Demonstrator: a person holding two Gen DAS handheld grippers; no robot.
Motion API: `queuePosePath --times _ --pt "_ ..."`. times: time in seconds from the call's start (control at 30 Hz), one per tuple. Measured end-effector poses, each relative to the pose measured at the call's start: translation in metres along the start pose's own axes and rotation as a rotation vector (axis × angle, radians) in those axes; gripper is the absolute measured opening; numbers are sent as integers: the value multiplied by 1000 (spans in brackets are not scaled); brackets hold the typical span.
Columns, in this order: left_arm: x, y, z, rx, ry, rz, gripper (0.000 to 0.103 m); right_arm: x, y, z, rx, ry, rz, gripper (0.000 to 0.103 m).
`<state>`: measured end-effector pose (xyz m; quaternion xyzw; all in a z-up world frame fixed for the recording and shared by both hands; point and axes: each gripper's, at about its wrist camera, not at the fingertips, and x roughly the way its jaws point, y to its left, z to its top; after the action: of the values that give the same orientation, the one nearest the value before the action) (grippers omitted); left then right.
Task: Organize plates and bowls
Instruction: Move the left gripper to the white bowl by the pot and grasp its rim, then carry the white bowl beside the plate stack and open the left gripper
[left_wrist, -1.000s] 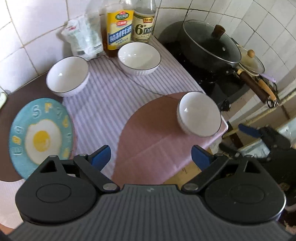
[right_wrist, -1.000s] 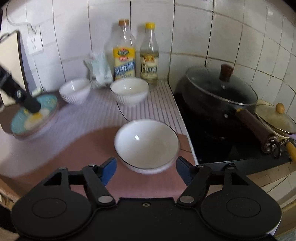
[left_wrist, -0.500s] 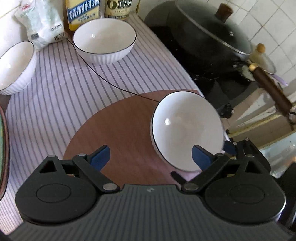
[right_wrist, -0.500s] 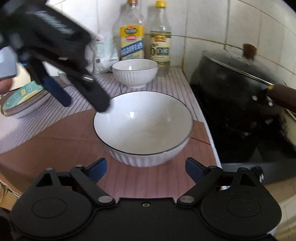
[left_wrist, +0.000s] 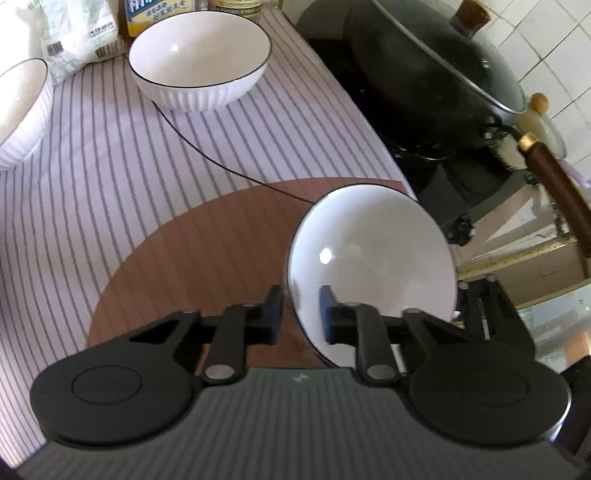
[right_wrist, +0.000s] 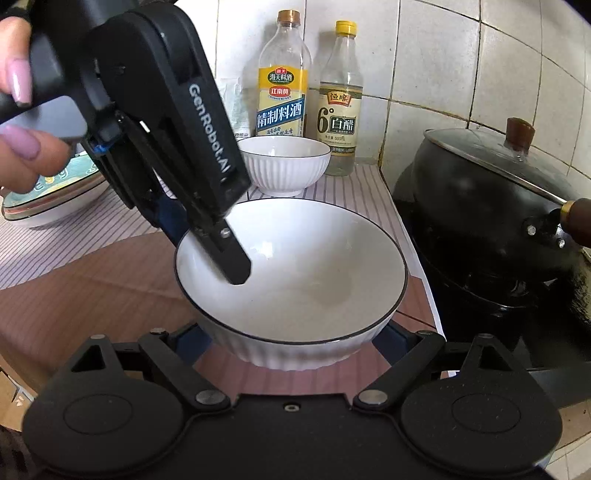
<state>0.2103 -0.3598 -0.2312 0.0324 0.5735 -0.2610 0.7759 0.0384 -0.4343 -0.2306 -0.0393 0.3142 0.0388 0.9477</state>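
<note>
- Our left gripper (left_wrist: 297, 313) has just been closing and now clamps the near rim of the white ribbed bowl (right_wrist: 291, 280), one finger inside, one outside
- Our right gripper (right_wrist: 291, 341) stands wide open, its fingers flanking the bowl's base with no visible contact
- The bowl sits on the brown mat (left_wrist: 192, 266), near the counter edge beside the wok (left_wrist: 436, 74)
- Risk: a one-sided rim pinch may let the glazed bowl pivot or slip during lift
- Risk: the bowl may strike the open right fingers

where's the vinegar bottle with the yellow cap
Right wrist view, top centre: the vinegar bottle stands against the tiled wall, right of the cooking wine bottle.
</note>
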Motion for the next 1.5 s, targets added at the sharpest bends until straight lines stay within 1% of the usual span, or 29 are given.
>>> queuePosePath --times 0.13,0.23,0.43,0.6,0.8,1.0,1.2,1.3,1.5 --pt "-5 -5 -5 29 -15 19 16 -1 -4 5 47 1 15 94" --pt "-11 -4 -8 30 -19 12 16 -7 -2 6 61 -9 12 94" --pt "-29 -2 -17 47 -50 15 16 -19 7 11 40 -30 5 94" --pt "-46 8 -30 18 -76 26 16 -26 18 19 -10 -38 31 94" --pt "-73 31 -48 -35 -114 69 16 -31 41 33 -96 -64 100 94" --pt "-92 72 -66 -142 -133 127 16 -21 70 46 -203 -86 205 94" --pt "-98 109 -78 -236 -135 180 16 4 100 56 -297 -95 309 94" --pt "-98 124 -82 -268 -134 195 16 17 112 58 -311 -90 353 94" --pt "-88 137 -87 -279 -130 228 16 43 129 60 -342 -48 376 93"
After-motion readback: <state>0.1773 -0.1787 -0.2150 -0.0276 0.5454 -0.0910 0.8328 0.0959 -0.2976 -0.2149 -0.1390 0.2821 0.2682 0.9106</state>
